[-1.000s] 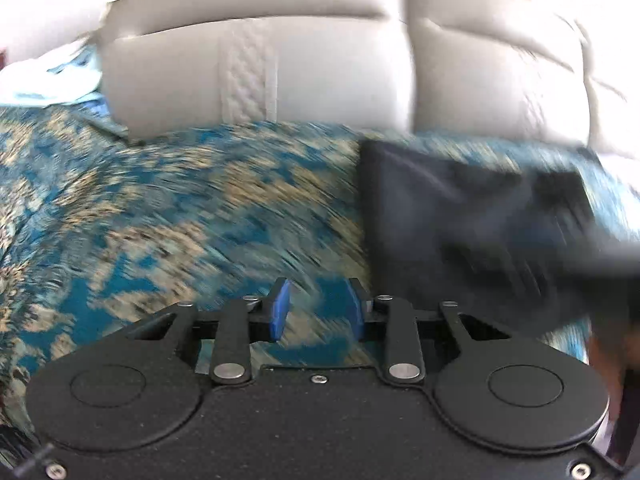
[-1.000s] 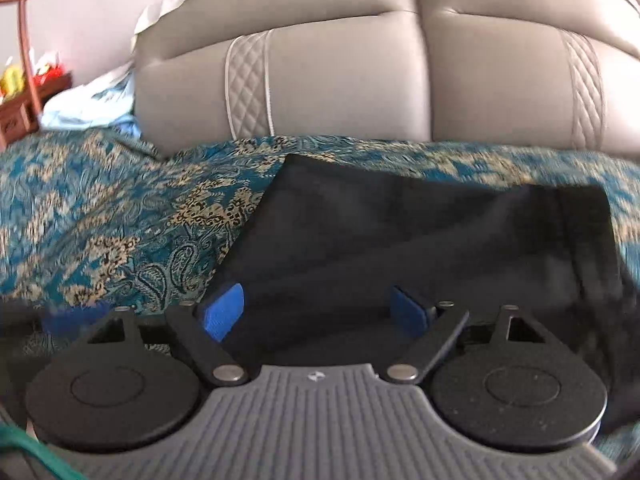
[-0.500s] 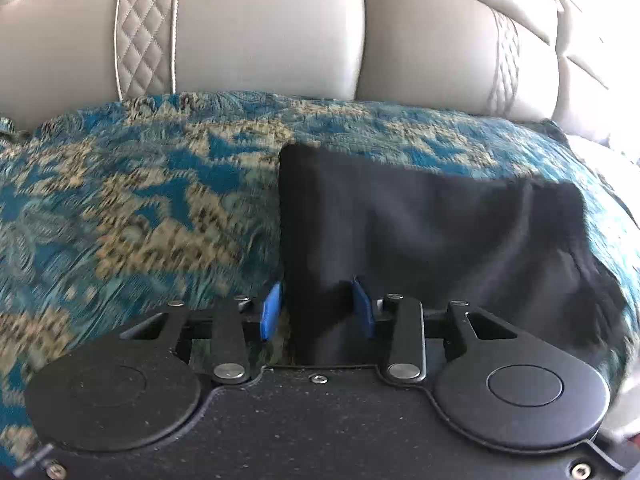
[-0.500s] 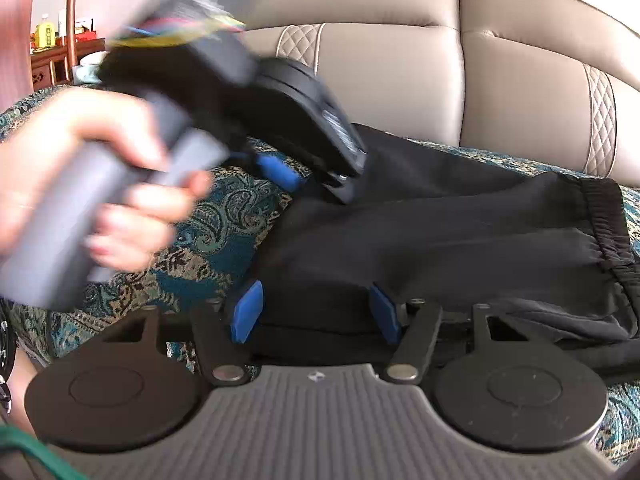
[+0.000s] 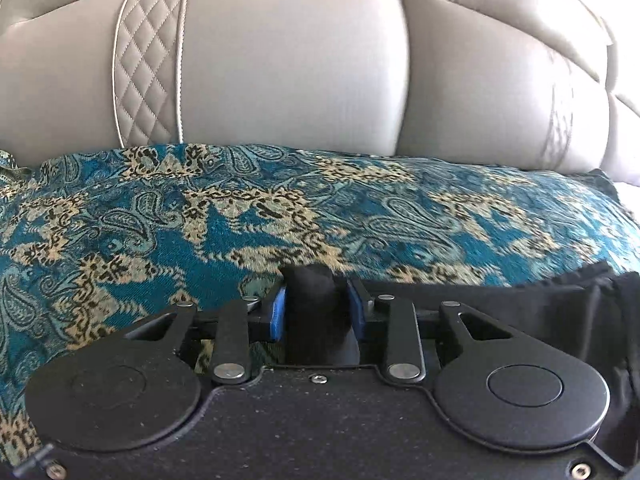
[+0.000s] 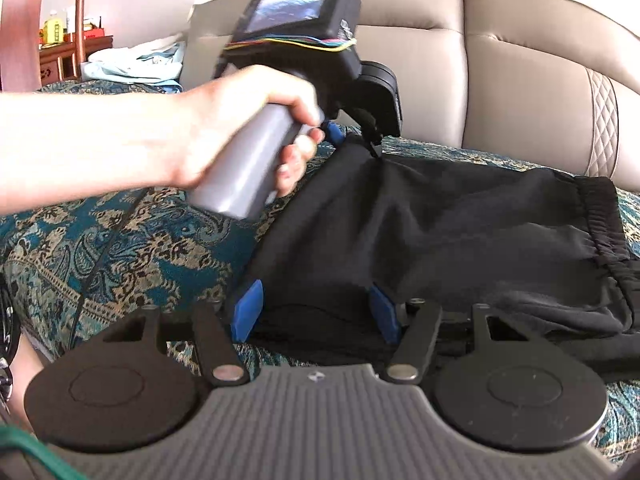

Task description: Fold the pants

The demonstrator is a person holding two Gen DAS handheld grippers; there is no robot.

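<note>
The black pants (image 6: 452, 224) lie folded on the teal patterned sofa cover (image 6: 120, 248), elastic waistband at the right. My left gripper (image 5: 316, 308) is shut on a bunched corner of the pants (image 5: 312, 292); in the right wrist view (image 6: 356, 136) it lifts the far left corner of the cloth. My right gripper (image 6: 316, 312) sits at the near left edge of the pants, its blue pads (image 6: 248, 308) apart with black cloth between them, not squeezed.
The grey leather sofa back (image 5: 288, 68) rises just behind the cover. A light blue cloth pile (image 6: 136, 64) and a wooden shelf (image 6: 64, 52) are at the far left. My left hand and forearm (image 6: 160, 136) cross the right wrist view.
My left gripper closed on the pants' far left corner and raised it. My right gripper stayed at the near edge, its pads a little wider.
</note>
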